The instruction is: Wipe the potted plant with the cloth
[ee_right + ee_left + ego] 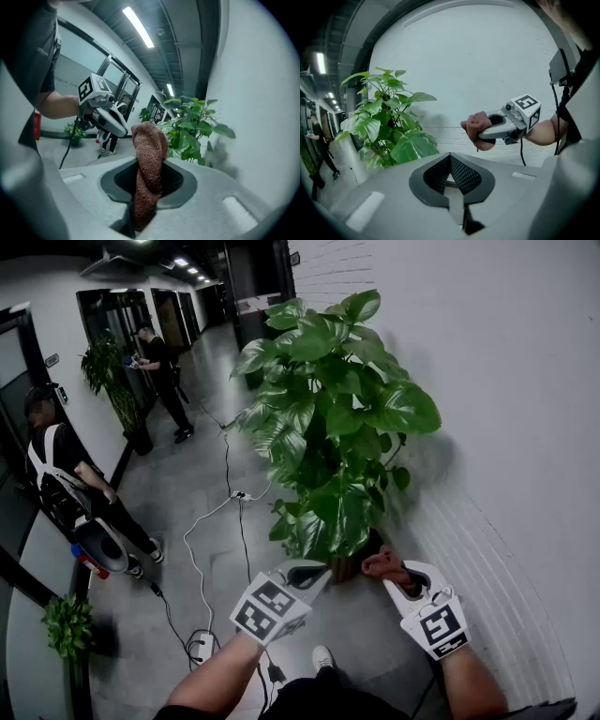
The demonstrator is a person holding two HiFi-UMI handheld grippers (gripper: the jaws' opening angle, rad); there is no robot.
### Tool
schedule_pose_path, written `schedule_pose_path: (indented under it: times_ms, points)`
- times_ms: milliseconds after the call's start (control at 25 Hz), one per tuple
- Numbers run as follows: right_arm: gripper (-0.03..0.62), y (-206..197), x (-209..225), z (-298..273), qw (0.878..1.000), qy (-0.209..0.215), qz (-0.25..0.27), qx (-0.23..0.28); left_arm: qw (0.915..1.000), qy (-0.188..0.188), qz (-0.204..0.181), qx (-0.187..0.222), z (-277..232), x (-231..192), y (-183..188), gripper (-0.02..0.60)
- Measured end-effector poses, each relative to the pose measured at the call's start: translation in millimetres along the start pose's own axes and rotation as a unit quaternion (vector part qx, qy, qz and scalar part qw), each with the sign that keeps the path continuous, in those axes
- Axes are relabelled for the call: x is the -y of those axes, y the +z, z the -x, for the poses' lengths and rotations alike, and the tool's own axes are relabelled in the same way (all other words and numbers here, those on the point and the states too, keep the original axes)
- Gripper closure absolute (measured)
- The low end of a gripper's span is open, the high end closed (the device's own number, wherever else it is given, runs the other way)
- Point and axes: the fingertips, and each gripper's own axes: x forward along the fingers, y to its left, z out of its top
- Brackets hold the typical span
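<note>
The potted plant (328, 418) stands on the floor (187, 493) at its right edge, tight against the white brick wall (506, 381), with its pot (354, 568) mostly hidden under the lowest leaves. The right gripper (149, 168) has its 2 jaws clamped on the cloth (381, 563), a reddish-brown knitted rag that sticks up past the jaw tips in a soft bunch, close to the base of the plant. The left gripper (450, 157) hangs just beside it with its jaws closed together on nothing.

The cloth looks light, limp and grippy, so the present pinch low on its body should hold while the free bunched end does the rubbing. The leaves are broad, thin and springy on slim stems. They will likely bend away under pressure and could tear or snap if dragged hard. A sound approach would be to let the empty left gripper support a leaf from beneath, or lightly by its edge, while the cloth strokes from stem towards tip. The pot itself looks the heavy, steady part.
</note>
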Motion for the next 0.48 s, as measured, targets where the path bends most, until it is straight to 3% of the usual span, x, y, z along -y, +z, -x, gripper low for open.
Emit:
schedule_pose_path:
  times_ms: [160, 280, 400, 480]
  points:
    - [0.526, 68, 65, -38, 0.997, -0.029, 0.071, 0.017, 0.9996, -0.014, -0.020, -0.014, -14, -41, 40, 0.565]
    - [0.526, 115, 105, -70, 0.991, -0.042, 0.123, 0.020, 0.9983, -0.047, -0.026, -0.026, -27, -59, 62, 0.565]
    - [0.526, 158, 137, -108, 0.982, -0.049, 0.182, 0.010, 0.9956, -0.082, -0.042, -0.020, -35, -76, 85, 0.565]
    - [0.526, 183, 154, -132, 0.971, -0.059, 0.233, -0.002, 0.9946, -0.075, -0.070, -0.017, -37, -96, 99, 0.565]
